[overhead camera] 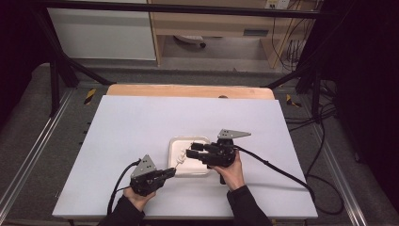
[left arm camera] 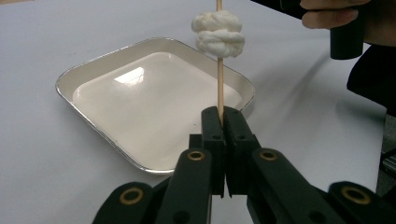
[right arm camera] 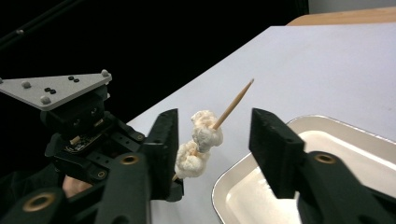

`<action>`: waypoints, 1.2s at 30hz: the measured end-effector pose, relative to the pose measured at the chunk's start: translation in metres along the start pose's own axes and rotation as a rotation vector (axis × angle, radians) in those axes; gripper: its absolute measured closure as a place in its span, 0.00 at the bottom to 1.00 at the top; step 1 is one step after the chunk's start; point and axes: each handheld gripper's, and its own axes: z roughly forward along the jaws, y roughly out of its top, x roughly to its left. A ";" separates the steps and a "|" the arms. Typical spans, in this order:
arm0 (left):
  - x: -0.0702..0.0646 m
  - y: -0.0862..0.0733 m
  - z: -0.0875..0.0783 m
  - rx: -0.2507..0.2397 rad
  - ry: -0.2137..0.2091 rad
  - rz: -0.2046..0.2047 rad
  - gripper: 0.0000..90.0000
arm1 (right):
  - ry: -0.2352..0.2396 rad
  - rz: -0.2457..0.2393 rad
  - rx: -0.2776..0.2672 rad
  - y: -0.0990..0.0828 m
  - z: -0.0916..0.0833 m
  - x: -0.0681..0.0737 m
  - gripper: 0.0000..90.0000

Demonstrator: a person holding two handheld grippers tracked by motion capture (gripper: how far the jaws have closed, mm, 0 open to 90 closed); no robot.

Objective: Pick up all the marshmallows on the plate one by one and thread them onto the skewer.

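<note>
I am working in a lab: black metal framing [overhead camera: 56,75] stands around the white worktop [overhead camera: 141,127], loose cables [overhead camera: 324,141] beside it, plain cabinets [overhead camera: 103,33] behind it.

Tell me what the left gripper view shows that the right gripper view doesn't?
Left gripper view alone: the left tool clamped on the skewer's lower end, and the whole white tray. Right gripper view alone: the skewer's pointed tip and the right tool's jaws standing open on either side of the white lumps. Both: skewer, lumps, tray and white table.
</note>
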 end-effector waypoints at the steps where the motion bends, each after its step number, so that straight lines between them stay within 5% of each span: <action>1: 0.000 0.000 0.000 -0.001 -0.001 0.000 0.98 | -0.002 -0.004 0.002 0.001 -0.001 0.000 0.53; 9: 0.002 0.000 -0.002 -0.006 0.011 -0.002 0.98 | -0.068 -0.068 0.030 0.001 -0.012 0.001 0.33; 18: 0.004 0.000 -0.002 0.005 0.017 -0.001 0.98 | -0.218 -0.127 0.130 -0.011 -0.031 -0.009 0.10; 36: 0.004 0.001 0.000 0.038 0.013 -0.009 0.98 | -0.372 -0.140 0.218 -0.044 -0.078 -0.035 0.01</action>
